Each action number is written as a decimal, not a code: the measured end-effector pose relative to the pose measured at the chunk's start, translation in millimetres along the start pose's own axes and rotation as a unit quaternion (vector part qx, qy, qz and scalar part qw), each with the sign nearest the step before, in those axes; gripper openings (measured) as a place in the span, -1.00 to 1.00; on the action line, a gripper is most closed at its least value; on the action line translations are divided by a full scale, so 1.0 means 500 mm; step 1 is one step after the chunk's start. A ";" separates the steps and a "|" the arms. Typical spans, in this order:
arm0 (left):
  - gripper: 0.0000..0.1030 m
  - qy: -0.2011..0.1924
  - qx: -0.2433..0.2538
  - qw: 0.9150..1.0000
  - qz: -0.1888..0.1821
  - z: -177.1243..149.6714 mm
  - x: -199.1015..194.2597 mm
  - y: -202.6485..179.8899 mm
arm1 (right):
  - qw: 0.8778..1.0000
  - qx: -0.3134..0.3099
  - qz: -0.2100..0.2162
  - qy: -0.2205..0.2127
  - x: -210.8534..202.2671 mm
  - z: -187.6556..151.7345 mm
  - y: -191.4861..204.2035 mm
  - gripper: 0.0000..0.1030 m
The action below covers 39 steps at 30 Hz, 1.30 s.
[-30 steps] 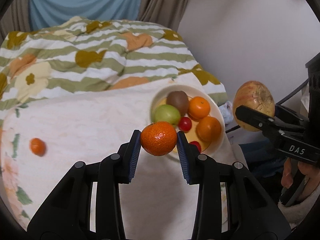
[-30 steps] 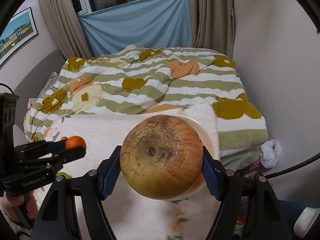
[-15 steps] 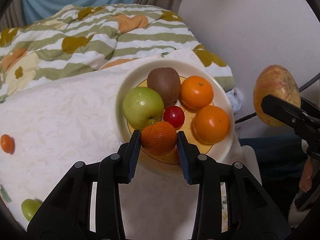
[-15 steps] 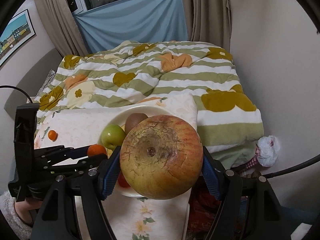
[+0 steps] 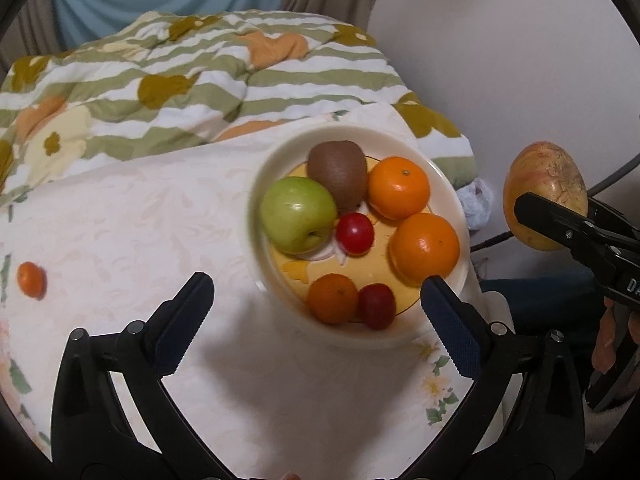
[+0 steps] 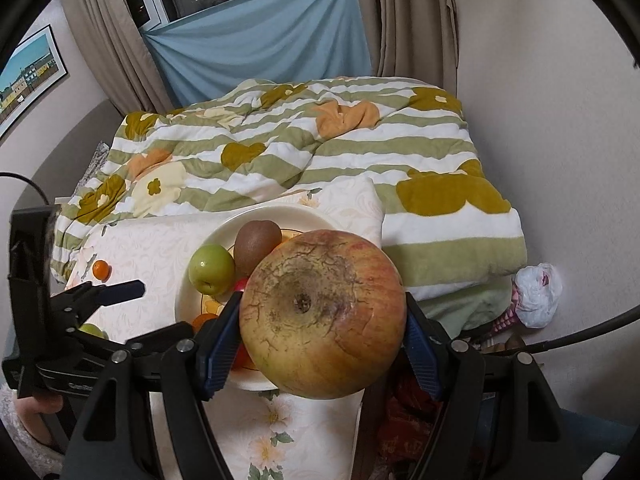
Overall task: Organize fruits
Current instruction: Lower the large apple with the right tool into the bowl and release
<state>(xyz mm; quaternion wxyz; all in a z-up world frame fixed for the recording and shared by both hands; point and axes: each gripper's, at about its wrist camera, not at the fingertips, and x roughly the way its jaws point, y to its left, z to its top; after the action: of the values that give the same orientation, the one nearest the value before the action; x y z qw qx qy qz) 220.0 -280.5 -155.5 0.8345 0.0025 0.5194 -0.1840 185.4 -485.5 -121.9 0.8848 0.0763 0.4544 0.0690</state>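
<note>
Over near the left edge of the cream floral cloth there's a lone little tangerine sitting by itself. The left gripper has just been opening and its jaws are spread wide with nothing between them; the small tangerine lies on the plate right next to a red plum. The plate sits at the cloth's right edge and also carries a green apple, a kiwi, another small red fruit and two oranges. Off past the cloth's right edge, the right gripper is pinching a big russet apple up in the air.
</note>
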 end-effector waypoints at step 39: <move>1.00 -0.009 -0.104 0.992 0.071 -0.128 -0.129 0.157 | 0.992 -0.113 0.040 -0.030 0.097 -0.037 0.175 0.85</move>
<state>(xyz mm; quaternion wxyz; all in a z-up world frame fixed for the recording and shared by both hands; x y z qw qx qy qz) 163.5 -175.1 -143.7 0.8456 -0.0490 0.5270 -0.0690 193.7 -389.1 -153.7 0.8977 -0.0039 0.4131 0.1533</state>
